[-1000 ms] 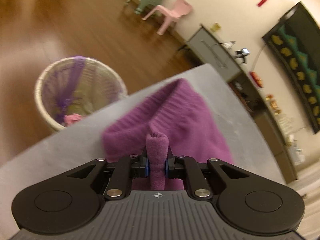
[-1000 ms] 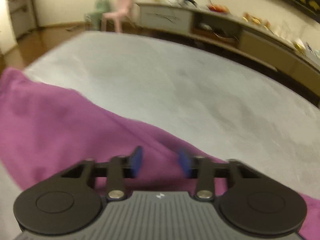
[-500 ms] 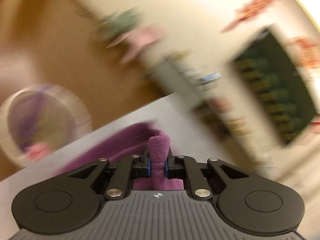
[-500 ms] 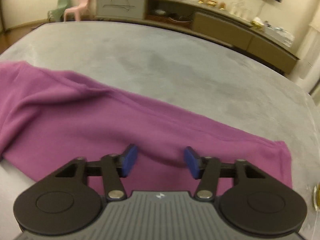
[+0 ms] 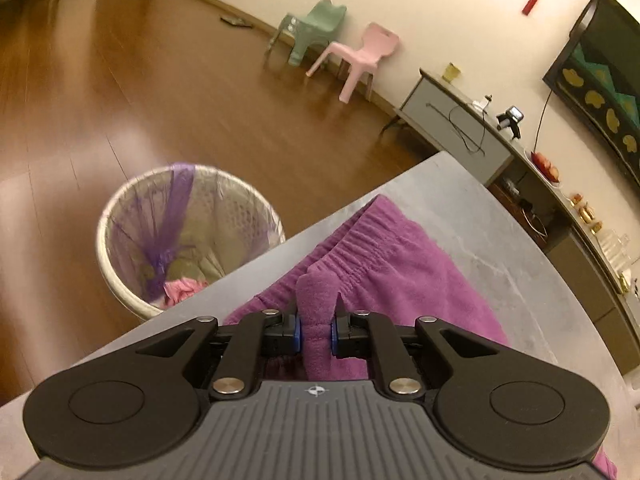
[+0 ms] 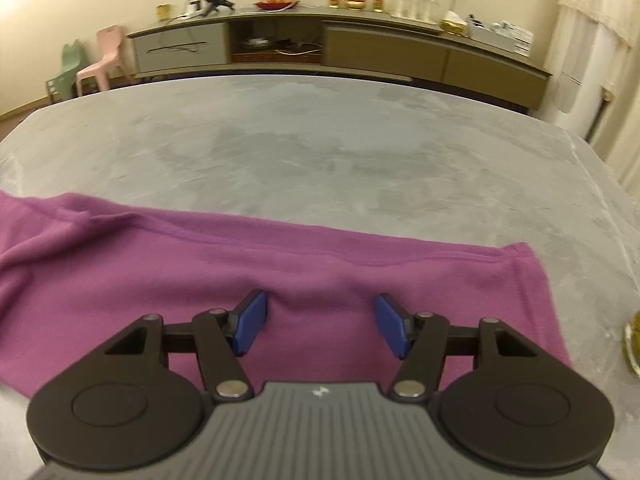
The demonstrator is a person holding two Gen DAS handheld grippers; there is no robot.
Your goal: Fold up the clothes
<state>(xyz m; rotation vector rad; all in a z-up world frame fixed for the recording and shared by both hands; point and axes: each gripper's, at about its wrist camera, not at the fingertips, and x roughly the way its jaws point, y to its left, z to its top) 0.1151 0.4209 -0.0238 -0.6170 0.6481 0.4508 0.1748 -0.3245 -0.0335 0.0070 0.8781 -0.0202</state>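
Purple pants (image 5: 400,264) lie on the grey table (image 5: 500,240), their elastic waistband (image 5: 360,236) near the table's edge. My left gripper (image 5: 316,328) is shut on a raised pinch of the purple cloth close to that waistband. In the right wrist view the pants (image 6: 160,264) stretch flat across the table (image 6: 320,152), and their end lies at the right. My right gripper (image 6: 320,320) hovers over the cloth near that end. Its blue pads (image 6: 250,320) stand wide apart, with cloth below them but nothing pinched.
A lined waste basket (image 5: 188,236) stands on the wooden floor just past the table's edge. Two small chairs (image 5: 360,56) and a long sideboard (image 6: 340,48) line the wall. A yellowish object (image 6: 632,344) sits at the table's right edge.
My right gripper has slid right along the pants toward their end, and its jaws have widened. The left gripper keeps its pinch; its view swung and settled, and the waistband now shows.
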